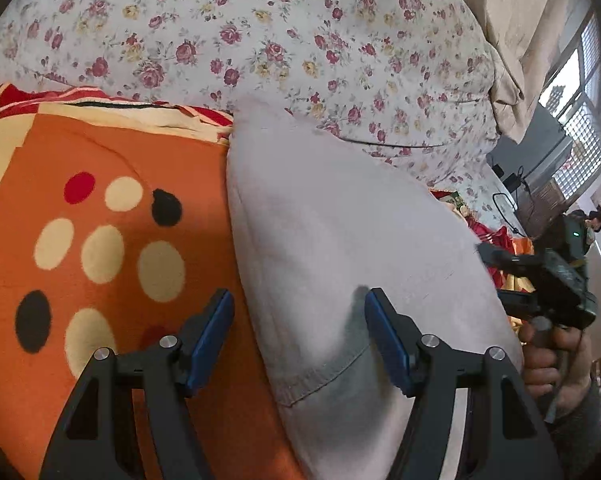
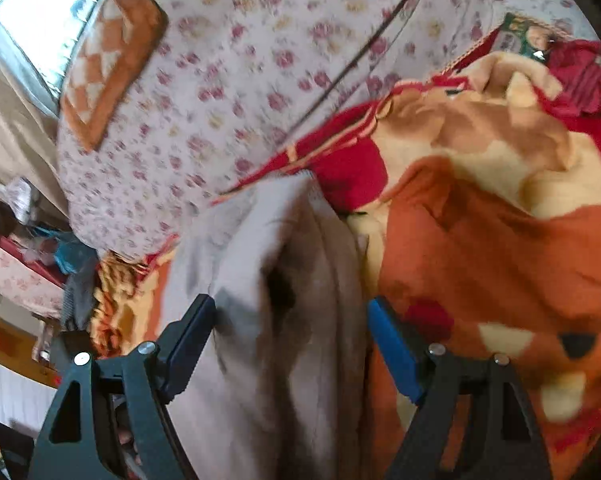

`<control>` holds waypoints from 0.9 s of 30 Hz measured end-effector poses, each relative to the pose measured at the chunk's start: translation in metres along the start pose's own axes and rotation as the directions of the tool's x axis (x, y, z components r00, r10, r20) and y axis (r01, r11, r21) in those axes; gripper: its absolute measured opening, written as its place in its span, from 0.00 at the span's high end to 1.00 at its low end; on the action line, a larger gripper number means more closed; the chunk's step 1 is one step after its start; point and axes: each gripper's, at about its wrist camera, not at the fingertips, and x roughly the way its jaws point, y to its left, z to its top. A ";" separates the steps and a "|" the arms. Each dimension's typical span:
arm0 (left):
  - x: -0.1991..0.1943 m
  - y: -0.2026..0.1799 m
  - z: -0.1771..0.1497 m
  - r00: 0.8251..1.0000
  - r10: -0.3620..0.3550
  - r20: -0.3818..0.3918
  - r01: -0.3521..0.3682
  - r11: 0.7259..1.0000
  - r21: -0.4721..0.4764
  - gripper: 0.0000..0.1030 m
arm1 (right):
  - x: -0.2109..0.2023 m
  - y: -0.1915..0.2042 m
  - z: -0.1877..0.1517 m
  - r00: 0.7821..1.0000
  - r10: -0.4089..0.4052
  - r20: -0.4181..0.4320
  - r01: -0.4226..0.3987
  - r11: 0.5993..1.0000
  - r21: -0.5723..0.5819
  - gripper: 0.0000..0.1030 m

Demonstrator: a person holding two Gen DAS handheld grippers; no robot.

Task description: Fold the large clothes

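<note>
Two grippers, left (image 1: pixel 299 326) and right (image 2: pixel 290 330), stand open-jawed over a soft grey folded garment (image 1: pixel 340 232) on a fleecy orange spotted blanket (image 1: pixel 100 240); nothing gripped.

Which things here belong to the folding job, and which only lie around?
For the job:
- grey garment
- left gripper, open
- right gripper, open

Lying about:
- orange spotted blanket
- floral quilt
- orange checked cushion
</note>
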 end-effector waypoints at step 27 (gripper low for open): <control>-0.036 -0.018 0.011 0.987 0.028 0.159 -0.041 0.996 0.080 0.87 | 0.053 0.003 0.003 0.970 0.244 0.007 -0.244 0.969 0.048 0.85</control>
